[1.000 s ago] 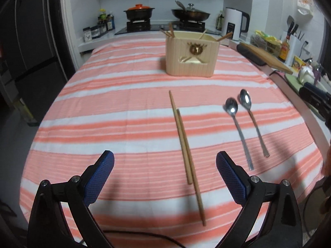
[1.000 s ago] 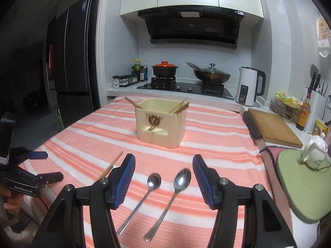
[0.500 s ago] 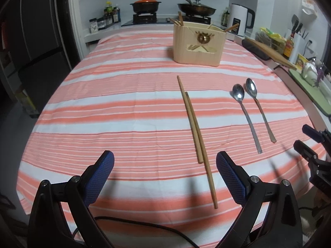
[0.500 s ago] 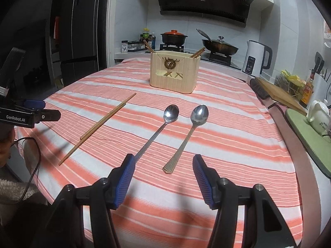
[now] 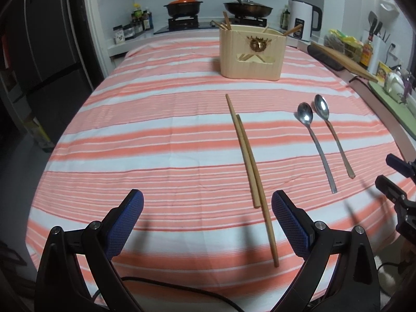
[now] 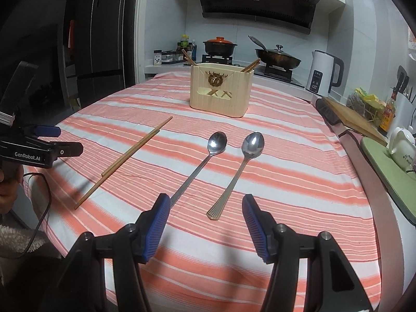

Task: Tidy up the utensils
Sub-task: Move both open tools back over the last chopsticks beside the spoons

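Observation:
Two wooden chopsticks lie side by side on the striped tablecloth, also in the right wrist view. Two metal spoons lie to their right, also in the right wrist view. A cream utensil holder with chopsticks in it stands at the far side. My left gripper is open and empty, just before the chopsticks' near ends. My right gripper is open and empty, just before the spoon handles.
The table has a rounded near edge. A cutting board, kettle and teapot stand on the counter at right. A stove with pots is behind. A cable hangs at the left.
Both grippers have pulled back toward the table's near edge over the last second and then moved slightly forward again. Nothing on the table moved.

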